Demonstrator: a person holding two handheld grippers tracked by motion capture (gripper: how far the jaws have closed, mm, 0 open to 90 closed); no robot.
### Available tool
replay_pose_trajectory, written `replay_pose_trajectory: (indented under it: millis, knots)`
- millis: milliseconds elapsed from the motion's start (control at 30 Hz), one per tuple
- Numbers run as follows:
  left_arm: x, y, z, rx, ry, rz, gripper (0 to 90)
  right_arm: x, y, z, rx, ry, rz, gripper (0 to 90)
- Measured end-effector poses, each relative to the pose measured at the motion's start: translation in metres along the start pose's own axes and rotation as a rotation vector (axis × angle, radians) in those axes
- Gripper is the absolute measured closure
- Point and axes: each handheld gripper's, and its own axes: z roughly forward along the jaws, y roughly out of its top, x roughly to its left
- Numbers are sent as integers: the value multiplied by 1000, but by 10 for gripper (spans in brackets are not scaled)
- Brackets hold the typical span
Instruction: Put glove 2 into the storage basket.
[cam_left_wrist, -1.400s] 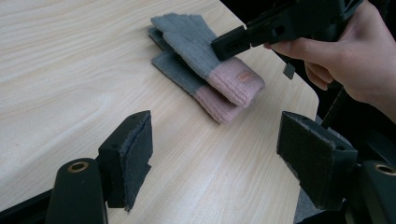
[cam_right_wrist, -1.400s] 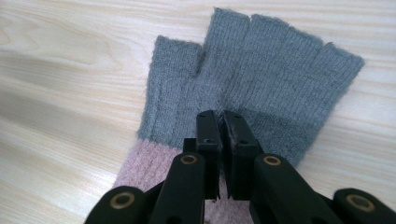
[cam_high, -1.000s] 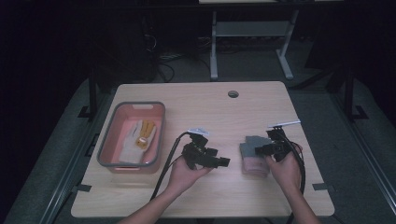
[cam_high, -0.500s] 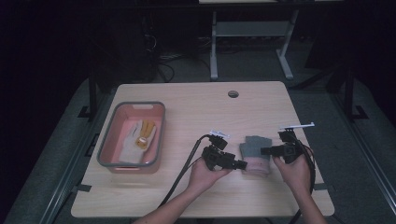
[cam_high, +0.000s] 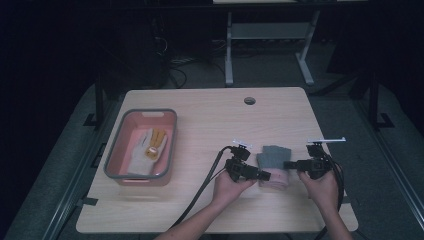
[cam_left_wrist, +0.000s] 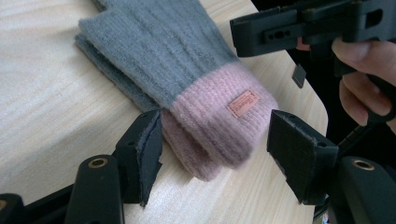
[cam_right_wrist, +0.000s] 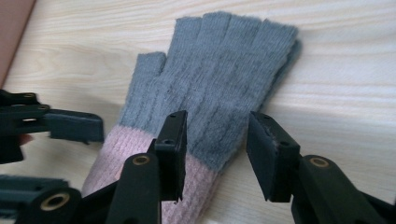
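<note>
A pair of grey gloves with pink cuffs (cam_high: 274, 165) lies stacked near the tabletop's (cam_high: 210, 120) right front. The left gripper (cam_left_wrist: 212, 154), released and just closing, straddles the cuffs; the right gripper (cam_right_wrist: 215, 149), released and just opening, frames the grey knit. Closing now would probably pinch one glove only, sliding the stack apart.

Grey ribbed glove (cam_left_wrist: 187, 70) with pink cuff; pink tray (cam_high: 120, 150), grey rim.
</note>
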Motion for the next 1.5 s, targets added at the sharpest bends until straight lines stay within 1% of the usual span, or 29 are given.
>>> replay_pose_trajectory:
  millis: [100,133,200,233,267,333,400,433,500,533,567,600,667,700,733,767,867,1000,1033,1067,1100,1167,1200,1300,1367,1500]
  knots:
    - [1,0,3,6,-2,-6,366,-3,-3,4,5,7,0,568]
    - [1,0,4,9,1,-3,369,-5,-4,6,5,14,5,564]
    - [2,-1,7,15,13,-8,370,-6,-6,7,5,26,17,560]
    - [2,-1,7,15,13,-8,369,-7,-7,8,4,30,14,554]
    - [3,-2,9,26,17,-14,367,-7,-7,9,8,29,18,548]
    - [3,-2,10,30,21,-13,366,-8,-8,9,8,33,19,542]
    - [2,-2,11,29,23,-17,368,-9,-8,11,5,36,9,535]
    - [3,-2,12,39,25,-14,369,-9,-9,11,6,37,8,534]
    - [3,-3,12,43,29,-18,370,-9,-9,11,7,38,15,532]
    - [5,-3,12,53,32,-17,367,-11,-11,12,8,48,18,523]
    - [5,-3,12,53,32,-17,370,-11,-11,12,8,48,18,523]
    - [5,-3,13,51,32,-19,369,-12,-12,13,10,60,36,520]
    - [4,-3,13,49,34,-18,369,-13,-12,13,10,64,36,520]
    - [4,-3,13,47,34,-17,370,-13,-13,13,9,70,45,520]
    - [4,-3,14,44,30,-22,382,-14,-14,14,9,76,52,520]
    - [4,-3,15,38,24,-38,389,-14,-14,15,11,78,53,520]
    - [5,-3,16,36,27,-41,411,-14,-15,16,13,87,62,521]
    - [6,-2,16,29,27,-62,437,-16,-17,17,5,114,77,546]
    - [7,-2,16,29,25,-61,451,-16,-17,17,6,119,84,557]
    - [7,-2,16,28,25,-63,475,-17,-18,19,5,140,91,591]
    - [7,-2,16,25,25,-72,475,-17,-18,19,5,140,91,591]
    - [10,-1,16,27,13,-84,499,-18,-19,19,6,161,111,619]
    - [11,-1,16,29,6,-89,520,-18,-19,20,0,174,117,653]
    - [17,0,16,21,-29,-138,547,-17,-19,20,-4,174,106,673]
    - [20,0,15,19,-39,-141,584,-16,-19,19,-6,174,102,691]
    - [19,0,15,15,-38,-133,597,-16,-18,18,1,186,111,712]
